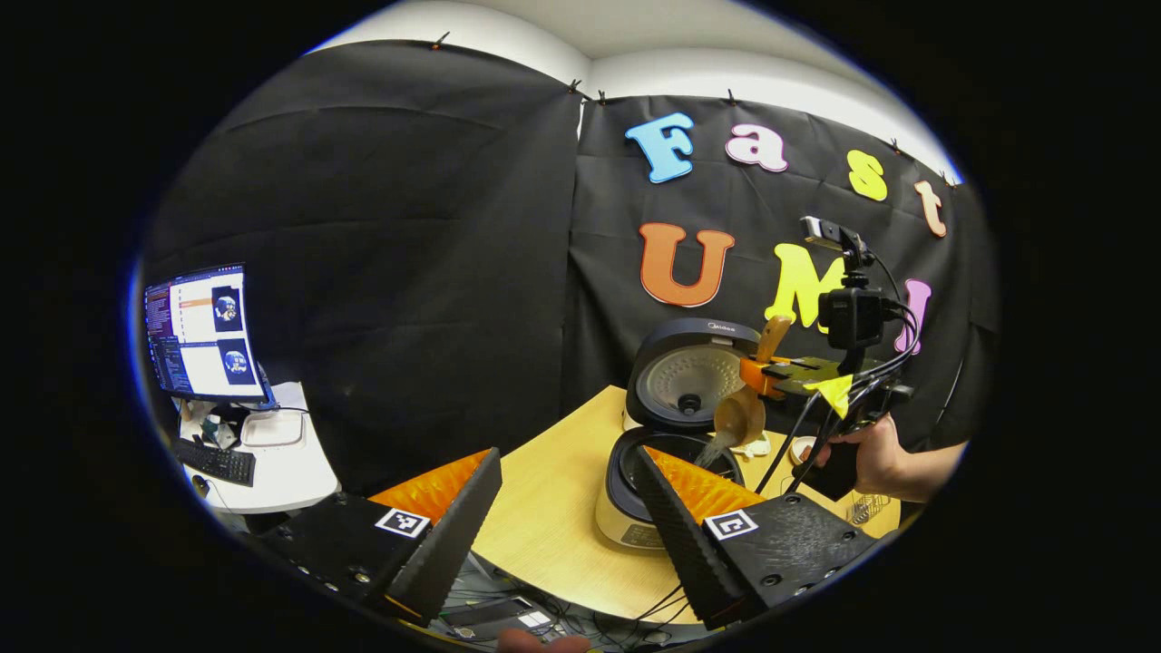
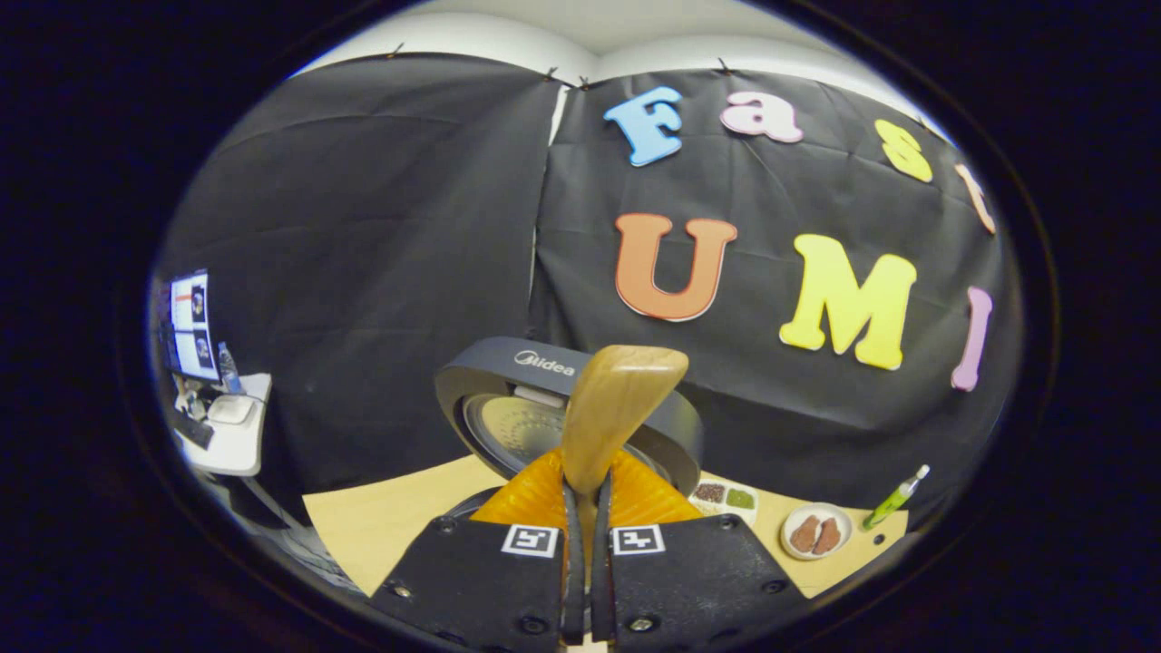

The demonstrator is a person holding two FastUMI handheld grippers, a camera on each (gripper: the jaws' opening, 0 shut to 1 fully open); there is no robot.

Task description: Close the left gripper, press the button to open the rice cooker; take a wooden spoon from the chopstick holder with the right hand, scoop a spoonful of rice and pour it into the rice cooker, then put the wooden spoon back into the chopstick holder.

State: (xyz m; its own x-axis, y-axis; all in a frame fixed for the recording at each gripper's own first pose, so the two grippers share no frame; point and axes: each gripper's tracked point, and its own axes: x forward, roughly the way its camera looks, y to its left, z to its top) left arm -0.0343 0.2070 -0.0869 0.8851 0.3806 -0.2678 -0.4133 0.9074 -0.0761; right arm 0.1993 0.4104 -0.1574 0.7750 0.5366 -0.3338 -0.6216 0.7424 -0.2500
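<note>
I am pouring right now: in the left gripper view, the right gripper (image 1: 757,374) is holding the pale wooden spoon (image 1: 739,415) over the open pot of the white rice cooker with the dark grey round lid (image 1: 689,376), and a thin stream of white rice (image 1: 713,451) is falling from the tipped bowl of the spoon into the pot. In the right gripper view, my right gripper (image 2: 585,508) is clamping its fingers tight on the spoon's handle (image 2: 617,399), which is rising upright between them in front of the raised lid (image 2: 508,372). My left gripper (image 1: 567,499) is waiting with its jaws spread wide and nothing between them, just before the cooker on the light wooden tabletop (image 1: 553,508). I judge the pour is nearly finishing; next I am planning to level the spoon and carry it to the chopstick holder, whose exact place I cannot make out.
</note>
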